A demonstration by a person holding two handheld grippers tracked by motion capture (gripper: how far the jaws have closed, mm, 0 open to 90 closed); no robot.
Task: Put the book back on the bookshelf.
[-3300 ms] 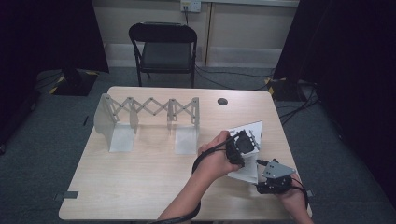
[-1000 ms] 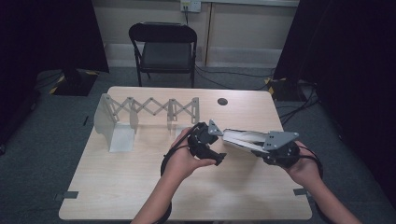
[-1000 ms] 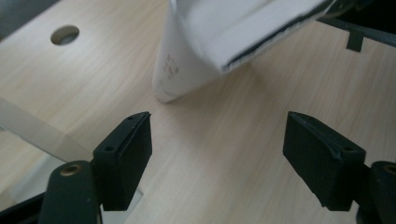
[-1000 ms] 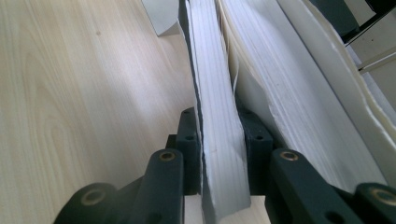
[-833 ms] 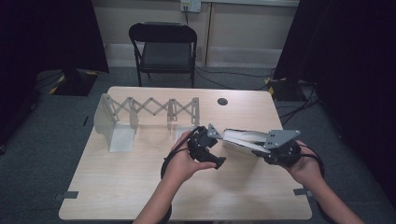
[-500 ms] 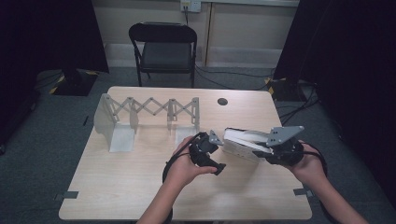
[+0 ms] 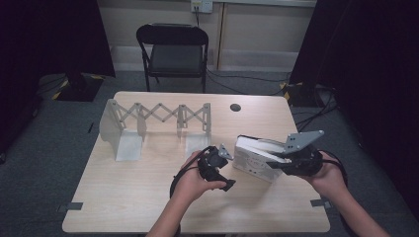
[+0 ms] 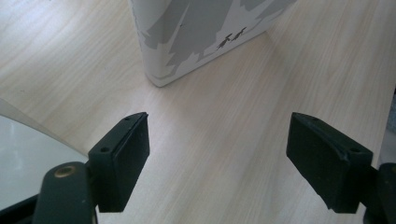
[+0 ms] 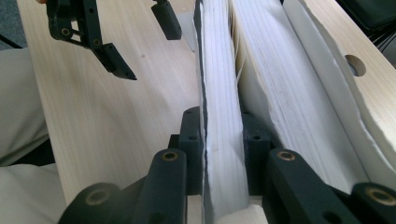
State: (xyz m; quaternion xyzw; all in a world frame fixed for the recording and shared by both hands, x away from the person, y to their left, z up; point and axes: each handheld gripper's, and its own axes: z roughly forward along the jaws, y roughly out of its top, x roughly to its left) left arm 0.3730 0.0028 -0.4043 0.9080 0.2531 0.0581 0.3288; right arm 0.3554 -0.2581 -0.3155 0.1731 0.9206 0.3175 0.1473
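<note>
The white book [image 7: 257, 157] stands on edge on the table [image 7: 148, 197], in front of and to the right of the folding rack [image 7: 155, 121]. The right tool [image 9: 223, 140] is clamped on a sheaf of its pages. The left tool [image 8: 219, 163], jaws apart, sits just left of the book.

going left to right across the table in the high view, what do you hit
white accordion-style folding rack → left hand-held gripper, jaws open → white book standing on the table → right hand-held gripper, shut on part of the book
</note>
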